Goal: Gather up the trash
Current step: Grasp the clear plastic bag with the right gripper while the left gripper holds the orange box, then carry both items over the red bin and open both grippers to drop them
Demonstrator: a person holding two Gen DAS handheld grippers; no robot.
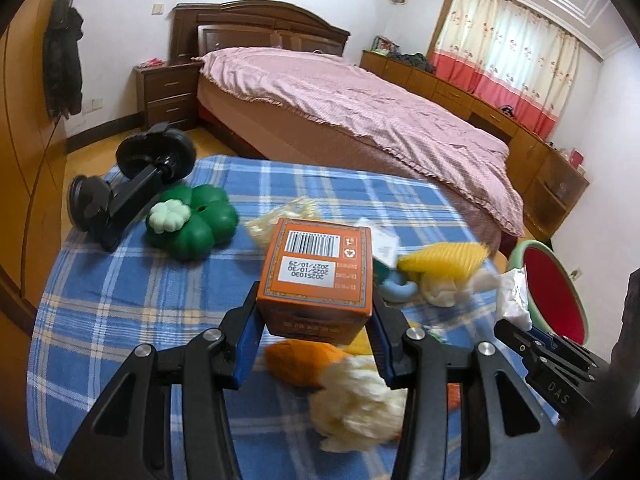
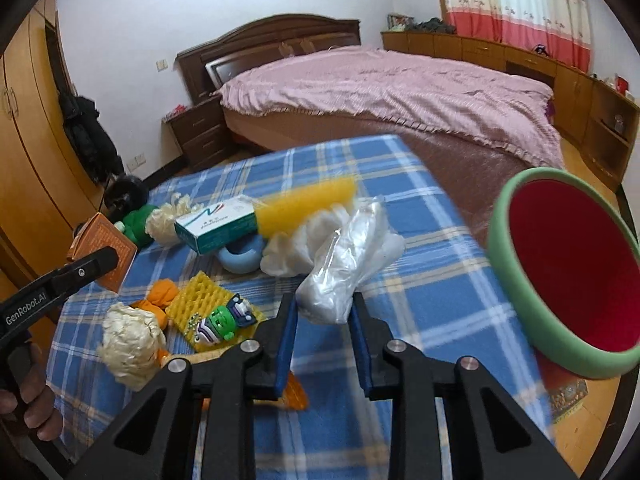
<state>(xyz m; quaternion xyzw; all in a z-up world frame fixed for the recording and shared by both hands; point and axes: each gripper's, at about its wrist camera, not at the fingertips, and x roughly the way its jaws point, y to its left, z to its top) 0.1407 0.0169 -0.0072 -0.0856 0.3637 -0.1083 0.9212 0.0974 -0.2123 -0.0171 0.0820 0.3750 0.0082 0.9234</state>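
My left gripper (image 1: 316,304) is shut on an orange carton (image 1: 316,264) with a barcode label, held above the blue plaid tablecloth (image 1: 140,300). That carton (image 2: 100,244) also shows at the left edge of the right wrist view. My right gripper (image 2: 323,304) is shut on a crumpled clear plastic bag (image 2: 348,256), which hangs forward from its blue pads. A green bin with a red inside (image 2: 504,216) stands off the table's right side, its mouth tilted toward me. In the left wrist view the bin (image 1: 578,304) and the bag (image 1: 512,296) sit far right.
On the cloth lie a yellow brush (image 2: 308,204), a teal-and-white box (image 2: 216,228), a blue ring (image 2: 240,258), yellow foam mesh (image 2: 200,304), a green toy figure (image 2: 222,320), a cream wad (image 2: 128,336), a green clover toy (image 1: 196,220) and a black roller (image 1: 132,176). A bed (image 1: 360,108) lies behind.
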